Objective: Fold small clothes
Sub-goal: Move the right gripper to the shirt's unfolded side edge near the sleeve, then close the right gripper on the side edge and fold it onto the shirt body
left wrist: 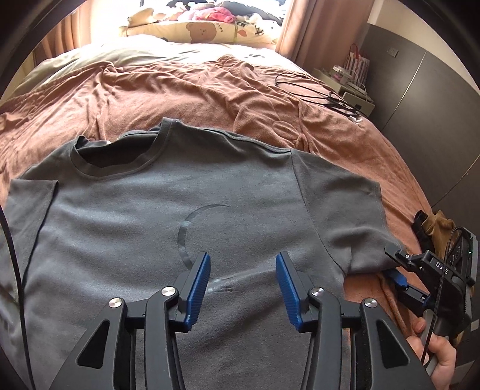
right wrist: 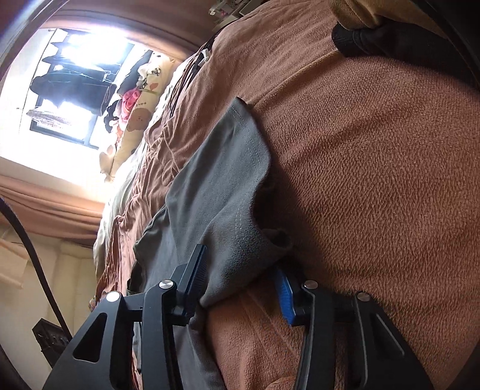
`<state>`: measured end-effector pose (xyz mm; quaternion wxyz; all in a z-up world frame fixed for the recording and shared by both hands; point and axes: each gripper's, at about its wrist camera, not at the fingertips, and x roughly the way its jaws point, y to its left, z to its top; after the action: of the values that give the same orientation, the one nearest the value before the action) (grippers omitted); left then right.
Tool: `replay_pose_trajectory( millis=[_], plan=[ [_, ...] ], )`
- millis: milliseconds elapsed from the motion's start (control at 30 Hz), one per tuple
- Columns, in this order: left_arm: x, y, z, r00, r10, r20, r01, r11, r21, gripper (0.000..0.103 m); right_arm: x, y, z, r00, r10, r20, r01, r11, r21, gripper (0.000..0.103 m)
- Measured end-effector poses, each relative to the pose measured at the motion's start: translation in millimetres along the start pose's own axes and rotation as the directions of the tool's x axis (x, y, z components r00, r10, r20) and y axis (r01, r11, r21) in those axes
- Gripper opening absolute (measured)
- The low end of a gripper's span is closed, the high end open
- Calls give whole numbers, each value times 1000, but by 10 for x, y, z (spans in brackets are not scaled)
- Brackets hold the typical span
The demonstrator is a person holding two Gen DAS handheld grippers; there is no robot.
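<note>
A dark grey T-shirt [left wrist: 168,210] lies flat, front up, on the brown blanket [left wrist: 180,90], collar toward the far end of the bed. My left gripper [left wrist: 243,261] hovers over the shirt's chest, jaws apart, with only flat cloth beneath the blue pads [left wrist: 198,285]. In the right wrist view the shirt's sleeve [right wrist: 228,186] runs between the fingers of my right gripper [right wrist: 240,270]: one finger lies over the cloth and the blue pad [right wrist: 285,294] sits under its edge, with a gap left. The left wrist view shows the right gripper [left wrist: 393,264] at that sleeve's hem, held by a hand [left wrist: 444,357].
Black cables [left wrist: 315,90] lie on the blanket at the far right, beside a low shelf [left wrist: 348,87] and dark wardrobe doors [left wrist: 420,105]. Pillows and soft toys [left wrist: 204,27] sit at the head of the bed. A tan and black item [left wrist: 435,228] rests by the right edge.
</note>
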<state>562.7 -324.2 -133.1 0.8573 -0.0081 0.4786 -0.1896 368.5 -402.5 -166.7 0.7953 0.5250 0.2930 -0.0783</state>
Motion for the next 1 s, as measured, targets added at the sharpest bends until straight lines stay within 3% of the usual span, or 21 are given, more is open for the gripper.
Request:
replay_pose_trajectory(
  millis=[67,300,467,600,700,1000],
  plan=[
    [37,-49,14,1000,-10,-4,10,1000,7,38,22,41,-123,1000,-11,-8,11,1000,3,39],
    [200,-141,22,999,-30,-26,31,1000,5,37,103,181,-216,999,-11,-35,10,1000,-17,39],
    [274,-233,16,998,-41,-43,42,999,21,31,34,73,-125,999,43,15,-43,999,17,39],
    [300,-300,29,998,-44,-47,46,998,43,31,-135,225,-124,990,113,82,-109,993,-46,39],
    [331,-324,42,997,-48,-52,50,998,43,31,-135,295,-148,986,150,73,-145,987,-73,39],
    [382,-398,51,996,-52,-70,56,996,67,31,272,105,-167,998,47,-45,-48,999,-16,37]
  ],
)
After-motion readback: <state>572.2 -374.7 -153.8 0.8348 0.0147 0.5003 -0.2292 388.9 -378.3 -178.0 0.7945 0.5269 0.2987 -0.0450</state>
